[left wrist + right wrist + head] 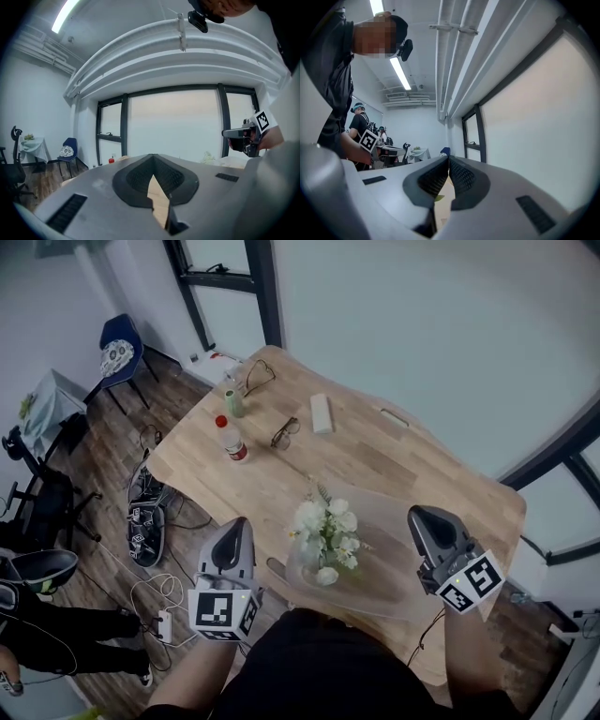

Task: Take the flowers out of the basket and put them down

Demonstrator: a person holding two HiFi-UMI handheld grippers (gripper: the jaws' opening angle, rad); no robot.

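right gripper: fingers together | table: below | left gripper: far left | window: right

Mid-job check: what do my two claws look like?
The left claw and right claw are grey tapered shells with dark ribbed pads inside. Each carries a white cube printed with black square markers. The person wears a black top.

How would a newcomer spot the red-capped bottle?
Start at the light wooden table and look near its left edge, beyond the white flowers. The clear plastic bottle sits near a small green bottle and dark-rimmed glasses; only it has a red cap.
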